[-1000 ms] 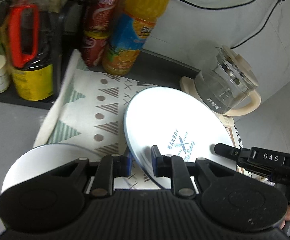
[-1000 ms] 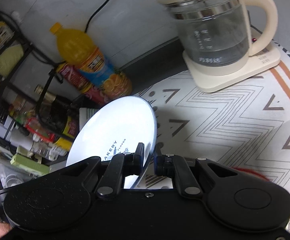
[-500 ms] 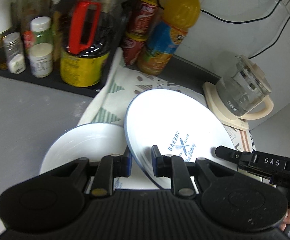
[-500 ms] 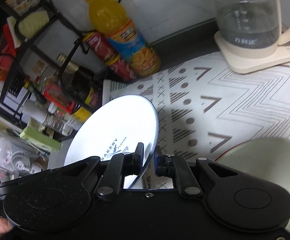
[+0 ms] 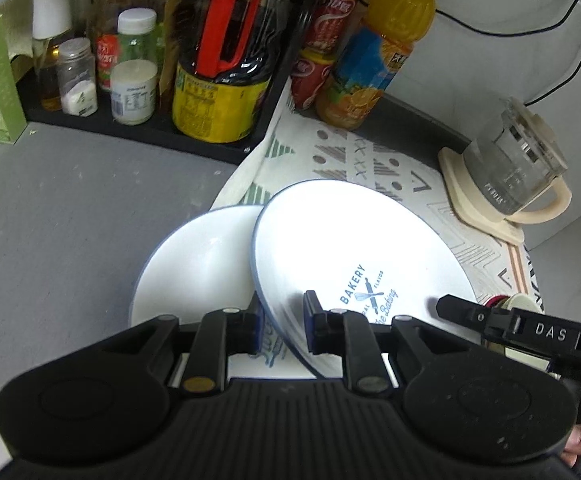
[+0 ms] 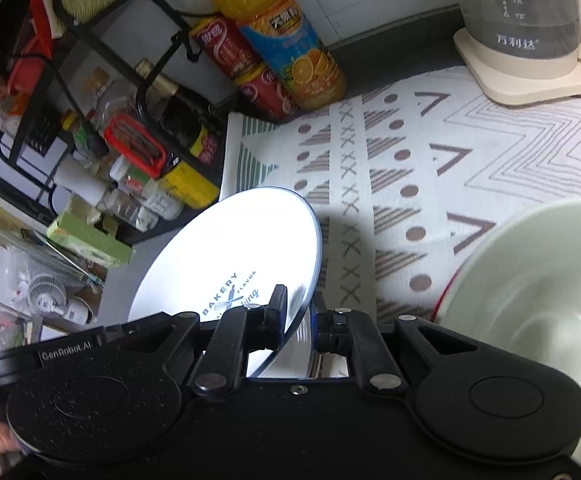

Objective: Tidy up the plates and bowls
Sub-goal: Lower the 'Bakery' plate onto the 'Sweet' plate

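Observation:
A white plate with a blue rim and "BAKERY" print is held tilted above the counter. My left gripper is shut on its near rim. My right gripper is shut on the same plate from the other side. Under the held plate a second white plate lies flat on the grey counter and the mat's edge. A pale green bowl with a red outside stands at the right of the right wrist view, close to my right gripper.
A patterned mat covers the counter. A glass kettle on a cream base stands at the back right. An orange juice bottle, red cans and a black rack of sauce bottles and jars line the back.
Both grippers have pulled back and up with the plate, widening the view. The second plate below shows more fully, and the green bowl has come into the right wrist view.

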